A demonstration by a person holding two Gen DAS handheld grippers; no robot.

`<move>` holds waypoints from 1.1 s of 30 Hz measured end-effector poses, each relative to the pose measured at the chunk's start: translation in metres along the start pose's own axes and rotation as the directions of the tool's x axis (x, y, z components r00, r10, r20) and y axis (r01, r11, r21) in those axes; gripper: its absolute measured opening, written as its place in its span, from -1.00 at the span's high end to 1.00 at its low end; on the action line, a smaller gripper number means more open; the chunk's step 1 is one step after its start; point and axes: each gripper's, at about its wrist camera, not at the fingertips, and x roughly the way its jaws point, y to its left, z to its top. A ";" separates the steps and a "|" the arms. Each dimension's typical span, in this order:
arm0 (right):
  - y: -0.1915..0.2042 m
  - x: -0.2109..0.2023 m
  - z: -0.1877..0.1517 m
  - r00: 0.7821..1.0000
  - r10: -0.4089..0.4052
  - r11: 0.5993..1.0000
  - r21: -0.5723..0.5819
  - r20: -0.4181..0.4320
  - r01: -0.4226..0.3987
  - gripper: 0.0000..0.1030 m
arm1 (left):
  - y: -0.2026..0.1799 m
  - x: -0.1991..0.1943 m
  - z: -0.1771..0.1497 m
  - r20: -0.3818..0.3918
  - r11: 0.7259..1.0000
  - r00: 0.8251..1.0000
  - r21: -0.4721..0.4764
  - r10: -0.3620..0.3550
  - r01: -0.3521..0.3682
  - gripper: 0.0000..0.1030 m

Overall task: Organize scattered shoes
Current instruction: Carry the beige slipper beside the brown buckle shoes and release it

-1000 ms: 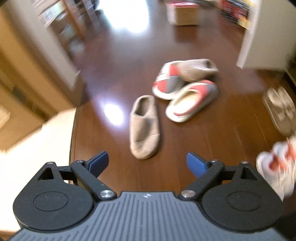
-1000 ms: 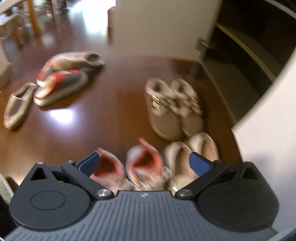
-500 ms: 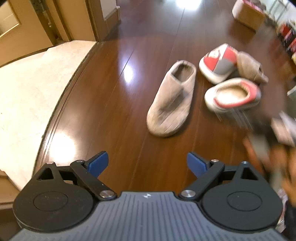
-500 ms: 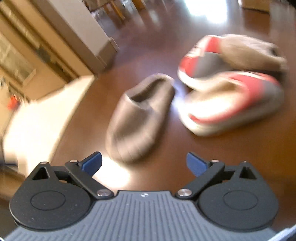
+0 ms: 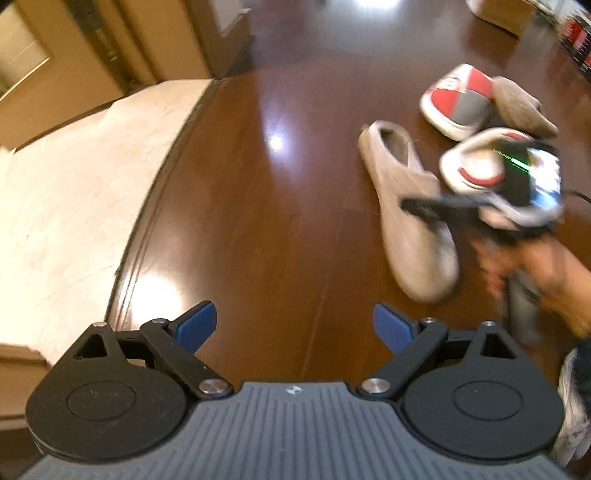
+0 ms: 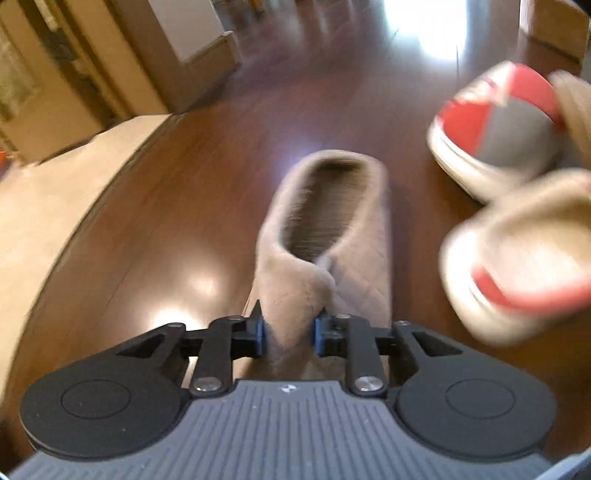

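A beige slipper [image 6: 325, 229] lies on the dark wood floor. My right gripper [image 6: 289, 336] is shut on its upper near the toe, blue pads pressing the fabric from both sides. The left wrist view shows the same slipper [image 5: 410, 206] with the right gripper [image 5: 424, 207] on it. My left gripper [image 5: 293, 326] is open and empty, above bare floor to the left of the slipper. Two red, grey and white slippers [image 6: 498, 129] [image 6: 524, 258] lie to the right, with a second beige slipper [image 5: 521, 107] resting on them.
A pale stone entry floor [image 5: 74, 184] sits lower at the left, past the curved edge of the wood floor [image 5: 155, 192]. A cardboard box [image 5: 498, 13] stands far back. Another shoe [image 5: 570, 402] shows at the left wrist view's right edge.
My right gripper has moved in onto the beige slipper and shut on its upper. The left gripper has swung a little left and stays open.
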 end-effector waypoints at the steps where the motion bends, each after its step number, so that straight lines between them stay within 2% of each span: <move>1: -0.015 -0.025 -0.014 0.999 0.041 0.999 0.023 -0.009 -0.041 0.66 | -0.009 -0.003 0.002 0.006 1.000 1.000 0.024 0.000 0.000 -0.81; 3: -0.042 -0.066 -0.036 0.994 0.109 0.989 0.097 -0.010 -0.107 0.67 | -0.025 -0.007 0.006 0.018 0.998 1.000 0.061 0.002 -0.003 -0.81; 5: -0.081 -0.123 -0.064 0.986 0.164 0.960 0.226 0.020 -0.164 0.67 | -0.040 -0.010 0.011 0.029 0.997 1.000 0.082 0.000 -0.003 -0.81; 7: -0.116 -0.174 -0.085 0.983 0.167 0.930 0.319 0.081 -0.185 0.67 | -0.062 -0.016 0.018 0.043 0.995 0.999 0.101 -0.013 0.009 -0.81; 9: -0.147 -0.216 -0.100 0.982 0.125 0.917 0.362 0.139 -0.168 0.67 | -0.086 -0.016 0.027 0.051 0.991 0.998 0.127 -0.040 0.033 -0.81; 11: -0.182 -0.252 -0.115 0.983 0.007 0.935 0.347 0.184 -0.072 0.67 | -0.109 -0.016 0.034 0.050 0.986 0.997 0.160 -0.061 0.052 -0.81; 12: -0.202 -0.261 -0.121 0.979 -0.070 0.944 0.329 0.191 0.004 0.66 | -0.127 -0.016 0.036 0.048 0.979 0.996 0.193 -0.072 0.061 -0.81; 13: -0.223 -0.266 -0.125 0.970 -0.148 0.949 0.305 0.194 0.084 0.66 | -0.139 -0.014 0.036 0.046 0.973 0.996 0.222 -0.074 0.062 -0.81; 14: -0.233 -0.266 -0.126 0.964 -0.183 0.951 0.283 0.192 0.124 0.63 | -0.152 -0.012 0.037 0.044 0.966 0.996 0.251 -0.077 0.064 -0.81; 15: -0.249 -0.258 -0.127 0.954 -0.246 0.954 0.214 0.170 0.208 0.62 | -0.165 -0.010 0.038 0.041 0.958 0.996 0.281 -0.077 0.062 -0.81; 16: -0.266 -0.248 -0.129 0.939 -0.313 0.945 0.142 0.143 0.294 0.52 | -0.176 -0.008 0.038 0.036 0.949 0.997 0.310 -0.071 0.056 -0.81; 17: -0.274 -0.242 -0.131 0.929 -0.348 0.935 0.120 0.127 0.334 0.35 | -0.185 -0.005 0.038 0.032 0.942 0.997 0.333 -0.066 0.052 -0.81; 19: -0.301 -0.221 -0.135 0.916 -0.402 0.912 0.098 0.013 0.399 0.29 | -0.198 -0.002 0.039 0.027 0.931 0.998 0.361 -0.062 0.048 -0.81; 21: -0.316 -0.217 -0.140 0.908 -0.419 0.900 0.118 -0.032 0.419 -0.30 | -0.211 0.003 0.040 0.022 0.920 0.997 0.387 -0.071 0.057 -0.81; 22: -0.322 -0.221 -0.147 0.911 -0.413 0.902 0.135 -0.004 0.410 -0.74 | -0.214 0.005 0.040 0.017 0.917 0.997 0.395 -0.076 0.063 -0.81; 23: -0.324 -0.226 -0.152 0.912 -0.410 0.904 0.147 0.030 0.402 -0.83 | -0.218 0.008 0.039 0.013 0.913 0.997 0.402 -0.078 0.067 -0.81; 27: -0.338 -0.211 -0.155 0.923 -0.384 0.916 0.140 0.034 0.376 -0.76 | -0.232 0.021 0.038 -0.020 0.901 0.997 0.429 -0.071 0.072 -0.81; 28: -0.337 -0.206 -0.154 0.926 -0.377 0.920 0.128 0.033 0.370 -0.44 | -0.234 0.022 0.037 -0.024 0.899 0.997 0.433 -0.069 0.072 -0.81; 29: -0.336 -0.198 -0.154 0.927 -0.374 0.923 0.112 0.028 0.369 0.41 | -0.236 0.021 0.037 -0.024 0.897 0.997 0.435 -0.067 0.071 -0.81; 30: -0.336 -0.191 -0.152 0.924 -0.383 0.919 0.107 0.010 0.380 0.49 | -0.238 0.021 0.037 -0.022 0.896 0.998 0.438 -0.066 0.069 -0.81; 33: -0.340 -0.180 -0.147 0.926 -0.377 0.907 0.203 0.000 0.369 0.55 | -0.238 0.020 0.038 -0.015 0.897 0.997 0.436 -0.075 0.074 -0.81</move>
